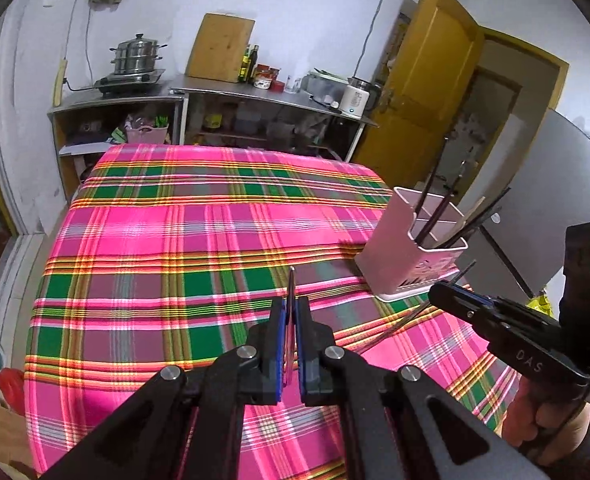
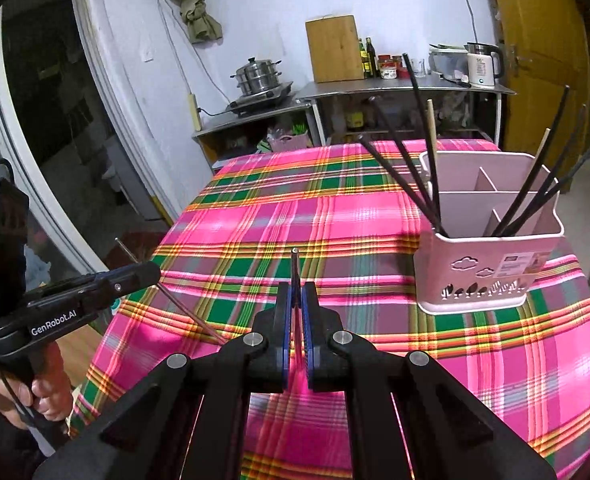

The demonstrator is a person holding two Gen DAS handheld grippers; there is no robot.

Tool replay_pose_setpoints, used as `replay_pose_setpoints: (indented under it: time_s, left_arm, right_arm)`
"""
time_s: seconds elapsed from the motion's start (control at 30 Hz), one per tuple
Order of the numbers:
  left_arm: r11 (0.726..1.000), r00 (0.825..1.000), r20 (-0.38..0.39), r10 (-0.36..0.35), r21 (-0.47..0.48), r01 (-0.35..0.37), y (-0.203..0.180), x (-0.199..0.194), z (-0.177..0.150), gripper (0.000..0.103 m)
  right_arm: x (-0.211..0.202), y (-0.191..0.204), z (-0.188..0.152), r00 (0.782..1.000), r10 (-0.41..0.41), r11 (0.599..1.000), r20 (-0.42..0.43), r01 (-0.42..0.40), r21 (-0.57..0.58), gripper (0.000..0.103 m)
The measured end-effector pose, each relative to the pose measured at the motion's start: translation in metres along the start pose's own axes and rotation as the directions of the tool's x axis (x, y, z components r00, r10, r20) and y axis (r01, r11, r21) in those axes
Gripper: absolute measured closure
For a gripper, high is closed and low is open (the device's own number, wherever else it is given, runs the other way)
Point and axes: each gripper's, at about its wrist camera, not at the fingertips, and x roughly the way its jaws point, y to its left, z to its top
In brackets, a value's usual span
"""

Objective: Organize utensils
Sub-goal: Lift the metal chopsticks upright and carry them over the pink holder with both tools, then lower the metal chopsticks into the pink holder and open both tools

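My left gripper [image 1: 291, 308] is shut on a thin dark chopstick [image 1: 291, 280] whose tip sticks out ahead of the pads, above the plaid table. My right gripper [image 2: 297, 292] is shut on another dark chopstick [image 2: 294, 266] in the same way. A pink utensil holder [image 2: 491, 264] with compartments stands on the table's right side and holds several dark and wooden chopsticks. It also shows in the left wrist view [image 1: 411, 248]. The right gripper [image 1: 451, 296] appears beside the holder in the left wrist view. The left gripper [image 2: 151, 274] appears at left in the right wrist view.
The table wears a pink and green plaid cloth [image 1: 199, 240]. Behind it stand steel shelves with a steamer pot [image 1: 137, 56], a wooden cutting board [image 1: 221, 46], bottles and a white kettle [image 1: 357, 98]. A yellow door [image 1: 427, 92] is at the right.
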Motion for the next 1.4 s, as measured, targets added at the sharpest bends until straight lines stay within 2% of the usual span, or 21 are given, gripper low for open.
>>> replay_pose_setpoints:
  time_s: [0.3, 0.63, 0.97, 1.2, 1.4]
  left_arm:
    - [0.998, 0.999, -0.011, -0.053, 0.034, 0.054, -0.027, 0.004, 0.008, 0.099]
    - [0.982, 0.987, -0.016, -0.160, 0.101, 0.161, -0.084, 0.015, 0.034, 0.099]
    - [0.964, 0.974, 0.013, -0.227, 0.144, 0.223, -0.131, 0.030, 0.082, 0.099]
    - [0.959, 0.968, 0.049, -0.247, 0.159, 0.236, -0.152, 0.038, 0.116, 0.099]
    - [0.960, 0.969, 0.070, -0.236, 0.174, 0.221, -0.163, 0.053, 0.134, 0.099]
  right_arm:
    - [-0.017, -0.011, -0.001, 1.000, -0.014, 1.000, 0.017, 0.014, 0.011, 0.098]
    - [-0.049, -0.041, 0.006, 0.995, -0.081, 0.996, 0.066, 0.078, 0.050, 0.098]
    - [-0.086, -0.072, 0.042, 0.973, -0.152, 0.986, 0.173, 0.138, 0.089, 0.098]
    - [-0.095, -0.083, 0.072, 0.957, -0.171, 0.984, 0.235, 0.155, 0.086, 0.098]
    - [-0.092, -0.097, 0.091, 0.945, -0.189, 0.980, 0.266, 0.167, 0.105, 0.098]
